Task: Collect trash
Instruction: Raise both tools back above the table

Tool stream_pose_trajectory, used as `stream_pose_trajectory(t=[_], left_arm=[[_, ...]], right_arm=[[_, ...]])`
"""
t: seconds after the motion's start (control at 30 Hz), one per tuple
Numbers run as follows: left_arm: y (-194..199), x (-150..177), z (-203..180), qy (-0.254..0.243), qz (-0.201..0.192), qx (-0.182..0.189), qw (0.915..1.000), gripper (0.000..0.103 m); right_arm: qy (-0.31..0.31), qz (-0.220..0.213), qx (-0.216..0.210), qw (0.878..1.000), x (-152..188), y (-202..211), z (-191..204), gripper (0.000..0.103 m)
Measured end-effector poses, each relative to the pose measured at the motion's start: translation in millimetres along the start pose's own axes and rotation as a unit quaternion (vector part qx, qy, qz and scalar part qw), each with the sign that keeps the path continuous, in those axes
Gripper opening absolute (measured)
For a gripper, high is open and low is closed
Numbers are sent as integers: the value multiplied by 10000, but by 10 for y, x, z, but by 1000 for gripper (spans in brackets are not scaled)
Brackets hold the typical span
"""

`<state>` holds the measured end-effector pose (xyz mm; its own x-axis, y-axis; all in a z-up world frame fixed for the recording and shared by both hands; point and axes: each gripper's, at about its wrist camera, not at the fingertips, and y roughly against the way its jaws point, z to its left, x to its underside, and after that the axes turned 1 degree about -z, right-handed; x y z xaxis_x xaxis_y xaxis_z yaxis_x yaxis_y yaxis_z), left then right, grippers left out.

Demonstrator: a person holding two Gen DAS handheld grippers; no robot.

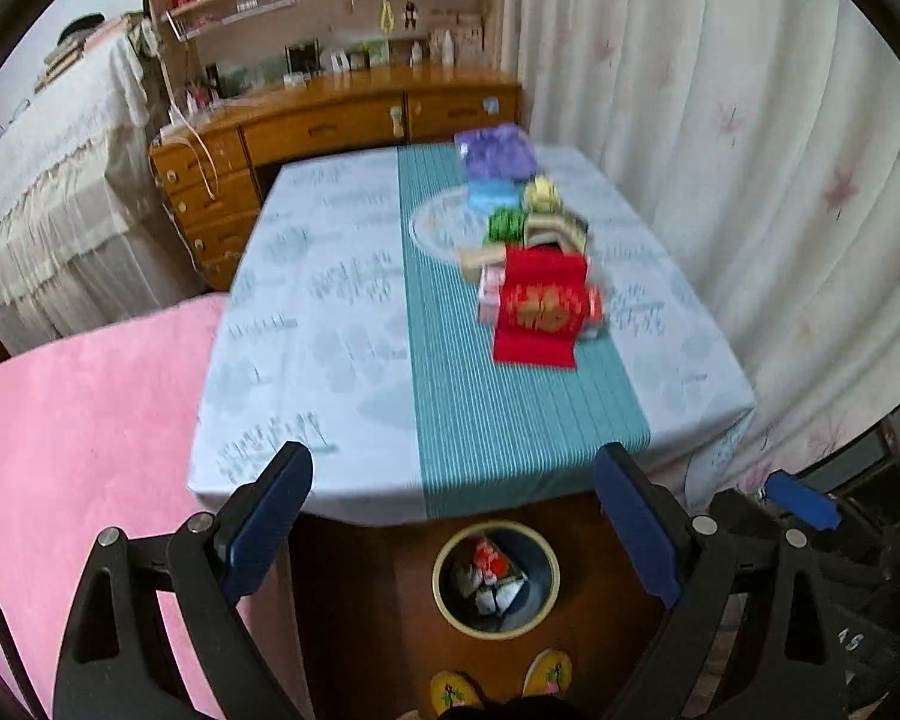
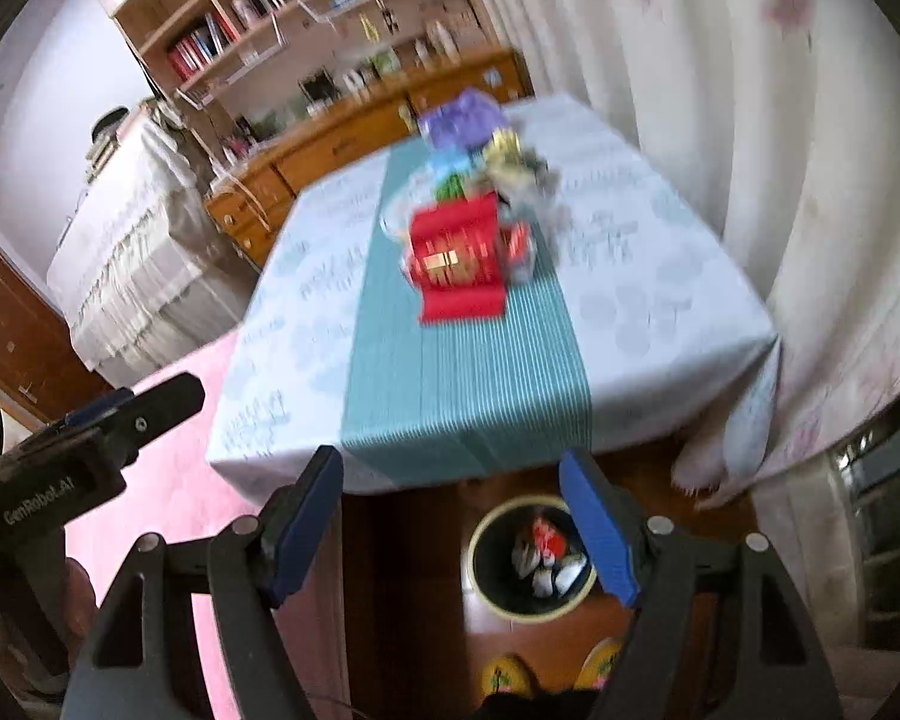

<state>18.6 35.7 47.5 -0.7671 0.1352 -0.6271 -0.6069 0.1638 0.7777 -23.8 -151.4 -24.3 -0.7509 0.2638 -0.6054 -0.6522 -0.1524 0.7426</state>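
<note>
A round bin with a yellow rim [image 1: 495,579] stands on the floor below the table's near edge, with red and white wrappers inside; it also shows in the right wrist view [image 2: 531,558]. My left gripper [image 1: 453,468] is open and empty, held above the bin at the table's near edge. My right gripper [image 2: 453,468] is open and empty, also above the bin. A red box with gold print [image 1: 540,309] sits far along the teal runner amid a cluster of colourful packets [image 1: 513,204]. The red box also shows in the right wrist view [image 2: 459,255]. Both views are blurred.
The table [image 1: 306,312] carries a pale blue cloth with a teal runner [image 1: 480,408]. A pink sofa [image 1: 84,432] is to the left. White curtains [image 1: 750,180] hang on the right. A wooden desk with shelves [image 1: 330,120] stands behind. Yellow slippers [image 1: 498,681] are below the bin.
</note>
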Motion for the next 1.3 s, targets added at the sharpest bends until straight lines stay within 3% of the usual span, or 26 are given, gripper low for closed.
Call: stream_pose_trajectory(t=[0.1,0.3,0.6,1.03,1.2,1.3], left_arm=[[172,-98,71,-33,-248,-106,9996,94],[291,-246,242,-64,-383,18,9992,94],[51,-287,423,65,-128,154,9998,94],[-890,-691,401,424,276,-302,9983,94],[-1405,-877,271,525,716,-280,9957,94],[-1636,-931,206,575,862,-461,9936,94]], right_arm=[[112,-222,3,9997,-112,139,85,75],[478,-542,114,9973,-258,282,298,75],[868,-607,148,9943,-512,129,474,75],[1648,136,-201,9860,-1288,-974,206,75],[2330,540,-473,9698,-1643,-1499,117,75],[2766,795,-679,9553,-1806,-1831,118,75]])
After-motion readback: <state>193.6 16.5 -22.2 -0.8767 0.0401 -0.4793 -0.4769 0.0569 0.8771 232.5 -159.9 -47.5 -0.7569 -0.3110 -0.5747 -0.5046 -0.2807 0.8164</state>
